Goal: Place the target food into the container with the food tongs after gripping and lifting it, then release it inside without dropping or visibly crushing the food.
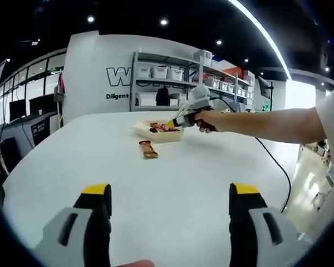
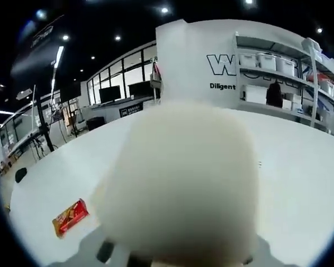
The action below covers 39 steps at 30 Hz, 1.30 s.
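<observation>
Filling most of the right gripper view, a pale cream rounded mass [image 2: 181, 186] sits right against the lens, too blurred to tell what it is; it hides the right gripper's own jaws there, so from that view I cannot tell how they stand. To the lower left of that mass a red and orange wrapped snack [image 2: 70, 216] lies flat on the white table [image 2: 300, 167]. In the left gripper view the left gripper [image 1: 170, 197] rises from the bottom edge with its grey, yellow-tipped jaws spread wide and nothing between them, only bare tabletop [image 1: 172, 178]. Well ahead of those jaws, a little left of the midline, the wrapped snack [image 1: 148, 149] lies on the table by itself. Just beyond it sits a shallow pale container [image 1: 158, 132] with dark red food items [image 1: 162, 128] inside. The right gripper [image 1: 171, 123] comes in from the right, held in a person's hand [image 1: 207, 120] on an outstretched bare arm [image 1: 273, 125], with its yellow tip reaching over the container's right rim, just above the food; at this distance whether it is parted or clamped cannot be told, and no tongs can be made out. A black cable [image 1: 275, 164] trails from that hand across the table toward the right edge. Behind the table stand grey shelves [image 1: 178, 78] with white bins.
</observation>
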Motion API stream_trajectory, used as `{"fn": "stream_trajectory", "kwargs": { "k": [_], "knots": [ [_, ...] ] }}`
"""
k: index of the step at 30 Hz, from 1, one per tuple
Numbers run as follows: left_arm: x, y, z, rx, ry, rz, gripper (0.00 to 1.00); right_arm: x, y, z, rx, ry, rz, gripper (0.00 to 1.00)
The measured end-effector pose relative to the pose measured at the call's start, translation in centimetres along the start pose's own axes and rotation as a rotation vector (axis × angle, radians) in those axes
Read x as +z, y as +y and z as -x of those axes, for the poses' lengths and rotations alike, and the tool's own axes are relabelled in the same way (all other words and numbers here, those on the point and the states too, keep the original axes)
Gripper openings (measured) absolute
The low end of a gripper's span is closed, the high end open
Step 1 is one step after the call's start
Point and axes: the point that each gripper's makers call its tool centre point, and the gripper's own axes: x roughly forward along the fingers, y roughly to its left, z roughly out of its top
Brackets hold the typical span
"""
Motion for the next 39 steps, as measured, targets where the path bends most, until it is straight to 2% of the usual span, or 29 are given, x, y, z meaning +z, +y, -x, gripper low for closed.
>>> {"fn": "stream_trajectory", "kwargs": {
  "k": [5, 10, 13, 14, 15, 17, 24, 32, 39],
  "knots": [
    [-0.1, 0.1, 0.1, 0.002, 0.001, 0.004, 0.85, 0.2, -0.2, 0.1, -0.004, -0.012, -0.012, 0.17],
    [-0.1, 0.3, 0.2, 0.004, 0.0, 0.007, 0.85, 1.3, -0.4, 0.6, -0.004, -0.041, -0.039, 0.18],
    [0.0, 0.3, 0.2, 0.004, -0.004, 0.008, 0.85, 1.9, -0.2, 0.9, -0.003, -0.051, -0.026, 0.18],
    [0.0, 0.3, 0.2, 0.003, -0.005, 0.006, 0.85, 1.6, 0.9, 1.9, 0.001, -0.056, -0.016, 0.18],
    [0.0, 0.3, 0.3, 0.003, -0.006, 0.005, 0.85, 1.6, 1.0, 2.0, 0.002, -0.057, -0.011, 0.18],
    [0.1, 0.1, 0.3, 0.0, -0.009, 0.008, 0.85, 1.2, 2.6, 3.5, 0.004, -0.057, 0.012, 0.18],
    [0.5, -0.1, 0.8, -0.002, -0.02, 0.003, 0.85, 1.5, 4.8, 5.2, 0.025, -0.068, 0.034, 0.19],
    [0.8, -0.5, 1.3, -0.006, -0.032, -0.005, 0.85, 1.4, 6.8, 6.1, 0.059, -0.064, 0.075, 0.19],
    [0.9, -0.8, 2.3, -0.006, -0.044, -0.008, 0.85, 1.3, 9.5, 6.4, 0.119, -0.065, 0.096, 0.19]
  ]
}}
